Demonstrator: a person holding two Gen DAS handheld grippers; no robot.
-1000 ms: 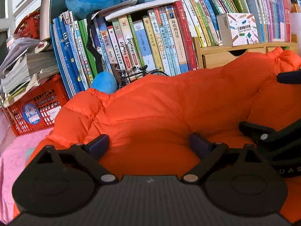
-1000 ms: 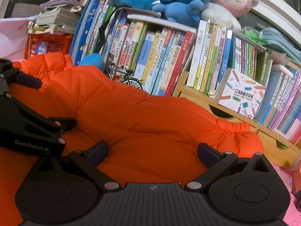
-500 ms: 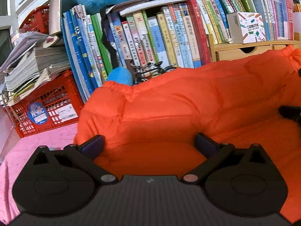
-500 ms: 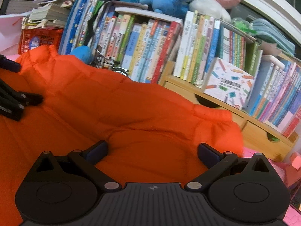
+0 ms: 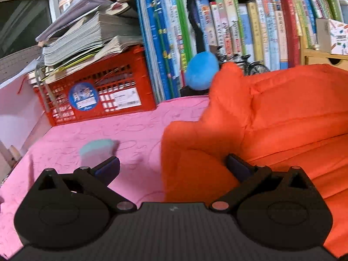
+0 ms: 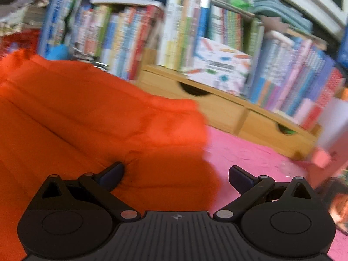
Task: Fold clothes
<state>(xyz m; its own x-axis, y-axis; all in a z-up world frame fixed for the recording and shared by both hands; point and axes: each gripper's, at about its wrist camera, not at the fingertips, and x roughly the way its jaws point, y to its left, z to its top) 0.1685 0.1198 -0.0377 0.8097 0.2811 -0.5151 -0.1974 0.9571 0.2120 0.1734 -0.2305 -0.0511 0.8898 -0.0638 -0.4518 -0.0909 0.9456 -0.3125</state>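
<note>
Black grippers, dark-blue-padded fingers [image 5: 108, 167]

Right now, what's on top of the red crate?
A slumped stack of magazines and papers lies on the red crate. What is inside the crate is mostly hidden behind its lattice wall and stickers.

Jacket [image 5: 271, 119] on mat [image 5: 108, 134], before books [image 5: 239, 21], right of crate [image 5: 97, 87]

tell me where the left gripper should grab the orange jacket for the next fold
Probably the bunched left end of the orange jacket, where the puffy fabric rises off the pink cover. Come in from the bare cover on its left, low and level. The left gripper is open and already straddles that edge.
</note>
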